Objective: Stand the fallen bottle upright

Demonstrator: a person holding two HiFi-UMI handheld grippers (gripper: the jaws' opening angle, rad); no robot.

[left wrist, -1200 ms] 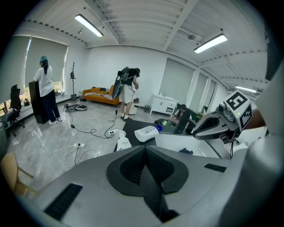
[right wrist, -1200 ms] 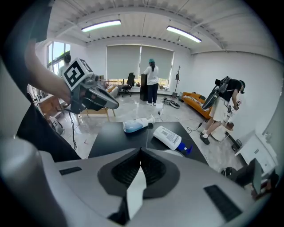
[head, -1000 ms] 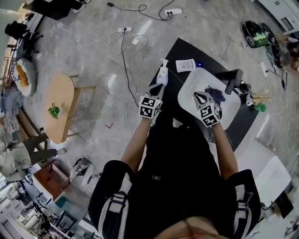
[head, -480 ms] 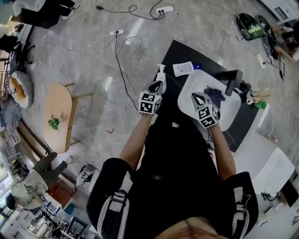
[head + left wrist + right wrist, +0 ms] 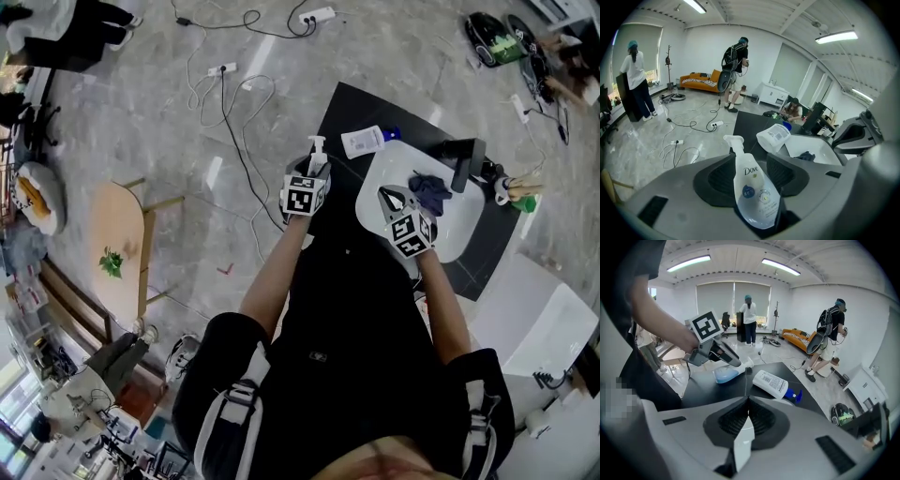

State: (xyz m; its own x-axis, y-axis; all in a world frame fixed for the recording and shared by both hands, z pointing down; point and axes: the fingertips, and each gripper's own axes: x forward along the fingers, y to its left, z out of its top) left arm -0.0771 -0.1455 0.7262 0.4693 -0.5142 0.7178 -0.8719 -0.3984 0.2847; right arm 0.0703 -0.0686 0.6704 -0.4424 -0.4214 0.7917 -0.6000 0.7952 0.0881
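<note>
The black worktop (image 5: 352,108) carries a white tray (image 5: 464,216) towards its right edge, with a dark cloth (image 5: 431,190) lying in the tray. The right hand-held gripper (image 5: 749,401) hangs over the near part of the tray, its jaws closed together with nothing between them. The left hand-held gripper (image 5: 750,158) is angled down at the worktop's left edge; its jaws have just been opening and now stand wide on either side of the Dove bottle (image 5: 752,192), with a gap showing between each pad and the bottle's body, so nothing is gripped yet. That bottle appears to lie on its side close to the left edge, base towards the person and pump pointing to the far edge. A white bottle with a blue pump (image 5: 772,383) also lies flat, nearer the far edge and just beside the tray. I judge the step to be lining up the grasp; next the pads need to close squarely on the tapered body, then swing the base down onto the worktop, kept clear of the left edge
</note>
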